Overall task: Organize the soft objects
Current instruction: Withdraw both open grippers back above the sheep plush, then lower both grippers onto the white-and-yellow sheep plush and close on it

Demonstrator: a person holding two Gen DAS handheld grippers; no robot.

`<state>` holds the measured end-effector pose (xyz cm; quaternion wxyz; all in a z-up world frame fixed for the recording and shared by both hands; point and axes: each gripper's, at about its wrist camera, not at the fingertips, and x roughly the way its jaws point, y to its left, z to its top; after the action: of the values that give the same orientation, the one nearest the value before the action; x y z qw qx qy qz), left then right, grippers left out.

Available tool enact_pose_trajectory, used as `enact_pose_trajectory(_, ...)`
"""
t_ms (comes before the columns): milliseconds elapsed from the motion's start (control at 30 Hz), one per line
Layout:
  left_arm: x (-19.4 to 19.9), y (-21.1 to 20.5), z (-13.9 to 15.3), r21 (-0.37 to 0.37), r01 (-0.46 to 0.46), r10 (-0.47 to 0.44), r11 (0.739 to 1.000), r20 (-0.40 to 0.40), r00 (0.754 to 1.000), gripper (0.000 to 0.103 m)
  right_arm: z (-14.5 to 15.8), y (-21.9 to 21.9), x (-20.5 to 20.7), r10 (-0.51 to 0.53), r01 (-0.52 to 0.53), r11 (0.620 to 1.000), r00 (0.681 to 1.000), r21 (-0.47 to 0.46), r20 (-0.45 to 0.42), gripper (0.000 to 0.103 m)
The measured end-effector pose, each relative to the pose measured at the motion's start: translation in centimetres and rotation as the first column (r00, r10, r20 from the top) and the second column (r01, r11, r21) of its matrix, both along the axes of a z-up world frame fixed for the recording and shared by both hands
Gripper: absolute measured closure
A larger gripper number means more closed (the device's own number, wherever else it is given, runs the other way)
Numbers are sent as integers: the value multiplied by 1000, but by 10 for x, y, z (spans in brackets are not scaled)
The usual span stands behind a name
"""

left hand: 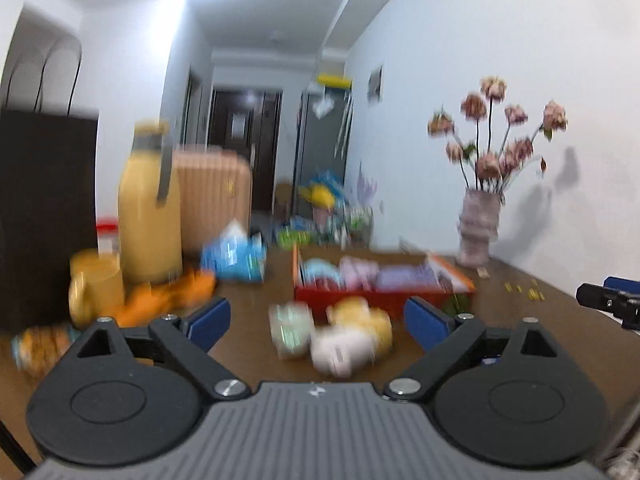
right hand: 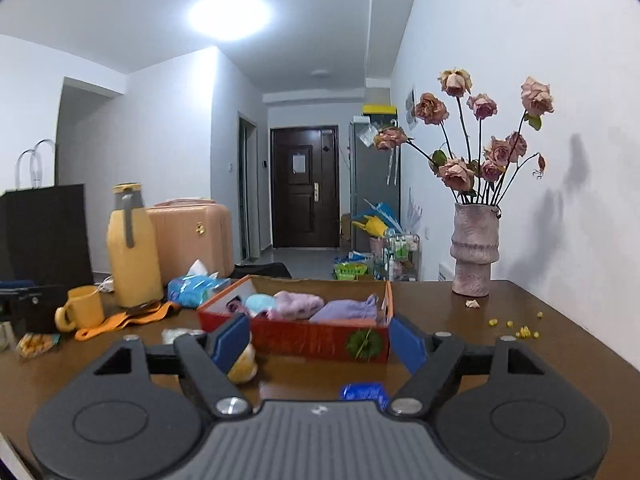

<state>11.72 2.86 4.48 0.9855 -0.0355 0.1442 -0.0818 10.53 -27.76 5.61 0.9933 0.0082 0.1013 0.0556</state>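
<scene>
In the blurred left wrist view, my left gripper (left hand: 316, 318) stands open over the brown table. Ahead of its fingers lie a yellow plush (left hand: 366, 316), a white plush (left hand: 340, 350) and a pale green soft thing (left hand: 290, 330), none of them touched. Behind them is the red box (left hand: 360, 298). In the right wrist view, my right gripper (right hand: 319, 338) is open and empty, facing the red box (right hand: 304, 340), which holds a light blue (right hand: 258, 303), a pink (right hand: 300, 302) and a purple soft item (right hand: 346, 308). The yellow plush (right hand: 244, 364) peeks out behind its left finger.
A yellow thermos (right hand: 132, 248), a yellow mug (right hand: 82, 308), an orange cloth (right hand: 128, 320) and a blue tissue pack (right hand: 192, 286) stand at the left. A vase of dried roses (right hand: 474, 252) is at the back right, with yellow crumbs (right hand: 520, 330) nearby. A small blue packet (right hand: 364, 392) lies close.
</scene>
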Motion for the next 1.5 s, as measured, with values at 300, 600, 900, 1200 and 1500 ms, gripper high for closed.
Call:
enact_pose_trajectory(300, 3, -1, -25, 38, 23, -20, 999, -85, 996, 7, -36, 18, -31, 12, -10, 999, 998, 32, -58, 20)
enact_pose_trajectory(600, 72, 8, -45, -79, -13, -6, 997, -234, 972, 8, -50, 33, 32, 69, -62, 997, 983, 49, -169, 21)
enact_pose_trajectory(900, 184, 10, -70, -267, 1, -115, 964, -410, 905, 17, -66, 63, 164, 170, -139, 983, 942, 123, -291, 33)
enact_pose_trajectory(1200, 221, 12, -92, -406, 15, -206, 914, -432, 878, 30, -90, 81, 253, 287, -189, 939, 891, 288, -352, 53)
enact_pose_trajectory(1500, 203, 2, -92, -421, 61, -273, 905, -465, 842, 55, -96, 70, 231, 311, -177, 928, 855, 329, -416, 64)
